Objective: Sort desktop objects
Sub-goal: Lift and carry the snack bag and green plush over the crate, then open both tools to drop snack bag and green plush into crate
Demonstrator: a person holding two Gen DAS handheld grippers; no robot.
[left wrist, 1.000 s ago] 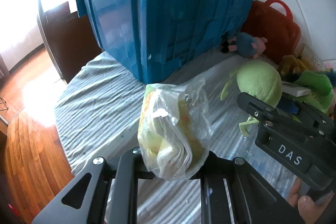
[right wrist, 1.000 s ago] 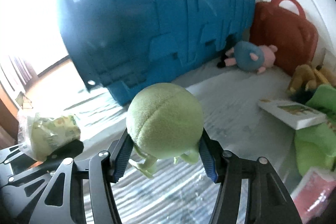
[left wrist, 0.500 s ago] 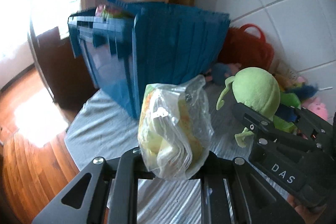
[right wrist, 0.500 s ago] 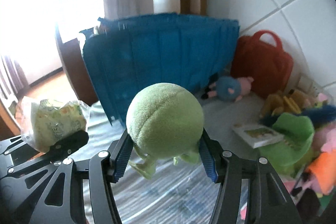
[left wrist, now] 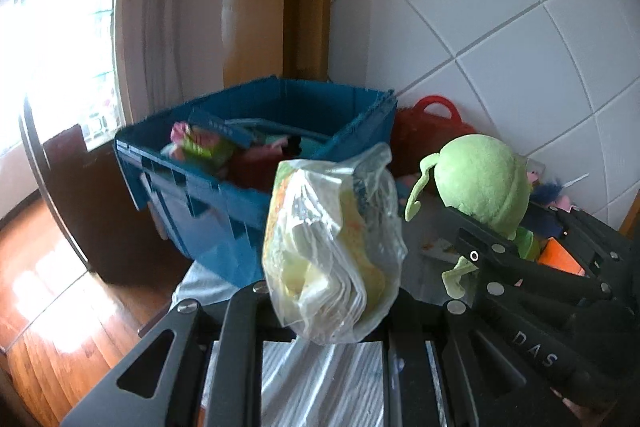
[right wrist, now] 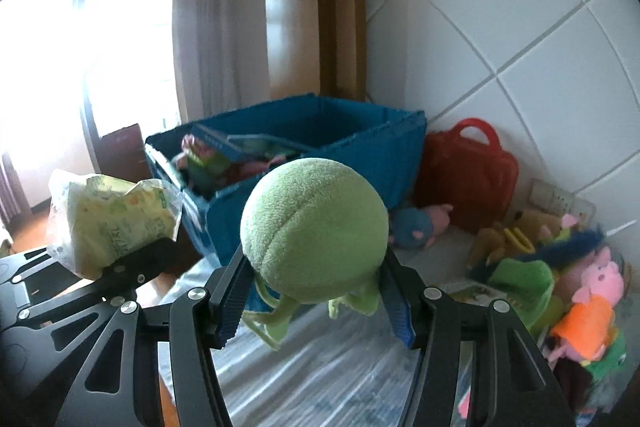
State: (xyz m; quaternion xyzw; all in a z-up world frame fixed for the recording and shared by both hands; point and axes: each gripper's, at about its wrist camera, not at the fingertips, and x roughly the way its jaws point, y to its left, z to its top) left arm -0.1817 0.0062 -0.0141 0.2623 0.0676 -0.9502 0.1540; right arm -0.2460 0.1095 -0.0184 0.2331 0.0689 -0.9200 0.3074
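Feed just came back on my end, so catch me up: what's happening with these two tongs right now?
Both tongs are loaded and held up in the air in front of the blue crate. The left tongs are shut on a clear plastic bag of packets; the right tongs are clamped on a green plush toy. The crate is open and already holds some toys and books. More plush toys lie piled on the table by the tiled wall.

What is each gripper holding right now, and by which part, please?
Left gripper: plastic bag, by its lower end. Right gripper: green plush toy, round body's sides.
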